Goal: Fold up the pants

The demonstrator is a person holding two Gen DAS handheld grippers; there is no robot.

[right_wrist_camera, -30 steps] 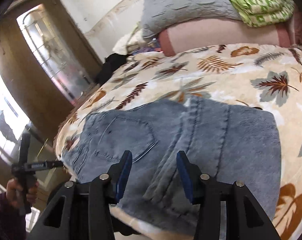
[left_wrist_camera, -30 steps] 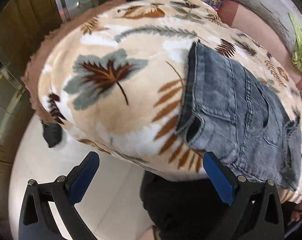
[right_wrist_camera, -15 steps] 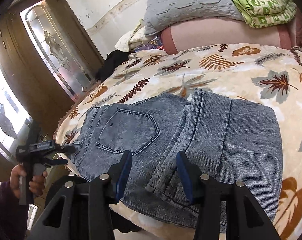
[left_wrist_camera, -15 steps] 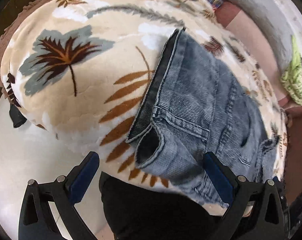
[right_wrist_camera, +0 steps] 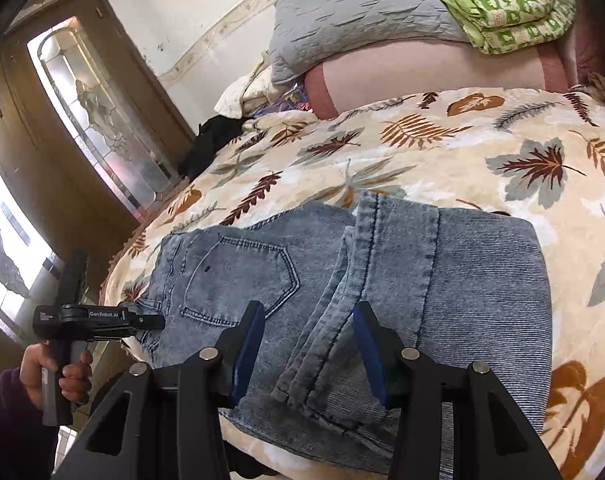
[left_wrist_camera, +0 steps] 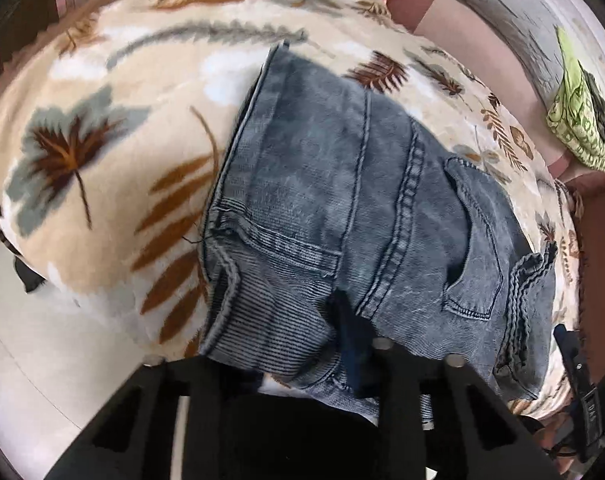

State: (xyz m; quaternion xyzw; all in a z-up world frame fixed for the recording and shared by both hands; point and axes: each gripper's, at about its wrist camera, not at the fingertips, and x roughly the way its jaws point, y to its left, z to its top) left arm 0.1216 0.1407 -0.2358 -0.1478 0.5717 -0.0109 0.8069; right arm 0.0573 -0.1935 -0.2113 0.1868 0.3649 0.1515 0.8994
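Observation:
Grey-blue denim pants (left_wrist_camera: 342, 200) lie folded on a leaf-print blanket (left_wrist_camera: 102, 168), waist to the left and leg hems doubled over the seat. My left gripper (left_wrist_camera: 286, 344) points steeply down at the near waist corner. Its jaws are closing with denim between them, and cloth drapes over one finger. In the right wrist view the pants (right_wrist_camera: 462, 280) fill the foreground and the left gripper (right_wrist_camera: 150, 322), held by a hand (right_wrist_camera: 62, 372), meets the waistband edge. My right gripper (right_wrist_camera: 308, 348) hovers open just above the doubled leg hems, pinching nothing.
A grey pillow (right_wrist_camera: 362, 20) and a folded green blanket (right_wrist_camera: 502, 12) lie on a pink bolster (right_wrist_camera: 422, 76) at the bed's head. A black garment (right_wrist_camera: 214, 140) lies by a wooden door with glass (right_wrist_camera: 102, 128). White floor (left_wrist_camera: 42, 360) shows beside the bed's near edge.
The left gripper moved in over the waist corner, and its jaws went from wide open to nearly together with denim between them. The right gripper stayed put.

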